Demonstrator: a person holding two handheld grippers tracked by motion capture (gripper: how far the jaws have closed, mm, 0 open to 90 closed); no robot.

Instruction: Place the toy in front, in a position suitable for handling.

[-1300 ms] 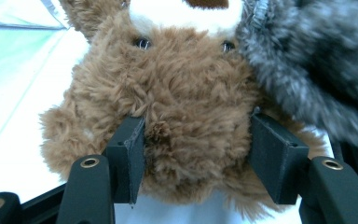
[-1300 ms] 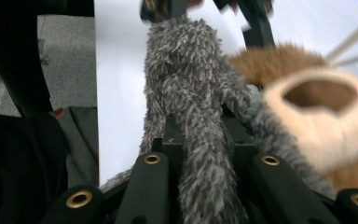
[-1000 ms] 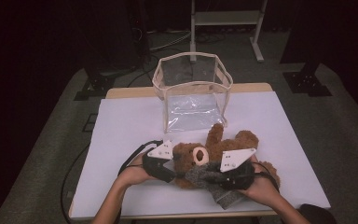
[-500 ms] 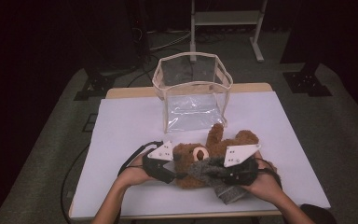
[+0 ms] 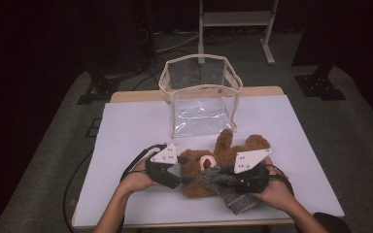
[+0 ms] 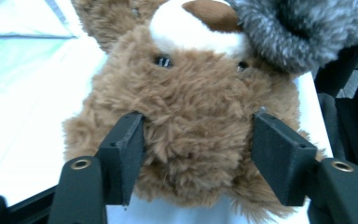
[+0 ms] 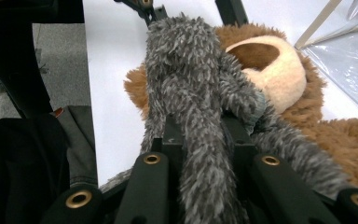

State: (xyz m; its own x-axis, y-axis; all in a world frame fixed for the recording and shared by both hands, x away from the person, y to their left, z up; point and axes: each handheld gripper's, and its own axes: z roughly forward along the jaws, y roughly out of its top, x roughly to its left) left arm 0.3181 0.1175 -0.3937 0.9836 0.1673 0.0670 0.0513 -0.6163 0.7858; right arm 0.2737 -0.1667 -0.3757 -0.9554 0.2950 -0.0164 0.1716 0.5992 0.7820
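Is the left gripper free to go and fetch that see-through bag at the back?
Probably not yet: the left gripper has the teddy bear between its jaws. The clear bag stands beyond, with bare table leading there.

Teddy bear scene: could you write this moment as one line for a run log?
left gripper: jaws just opening, astride teddy bear head | right gripper: shut on grey knit garment | clear bag: upright behind bear

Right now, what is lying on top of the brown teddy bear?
A grey fuzzy cloth lies over the teddy bear beside its muzzle, pinched in the right gripper jaws. The fur beneath it is covered; what kind of garment it is cannot be told.
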